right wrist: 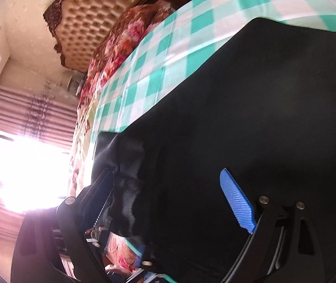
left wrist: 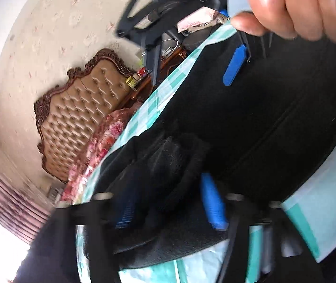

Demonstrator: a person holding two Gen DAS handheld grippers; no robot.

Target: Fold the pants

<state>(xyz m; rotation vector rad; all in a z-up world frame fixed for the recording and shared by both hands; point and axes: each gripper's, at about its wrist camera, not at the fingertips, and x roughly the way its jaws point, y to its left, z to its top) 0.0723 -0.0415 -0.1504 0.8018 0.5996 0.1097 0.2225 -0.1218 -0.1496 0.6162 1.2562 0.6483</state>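
We see the black pants spread on the teal checked sheet of the bed, their long seam running diagonally away from us. Our left gripper has its blue pads pinched on a bunched hem. Our right gripper stands spread wide, a fold of cloth between its fingers but not clamped.

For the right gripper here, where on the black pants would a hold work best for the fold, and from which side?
Probably the raised, bunched corner of the pants at the cloth's near end, where it lifts off the checked sheet. Come in low from the open side, one finger under the fold and one over. The flat middle offers no edge to pinch. The right gripper stands open there.
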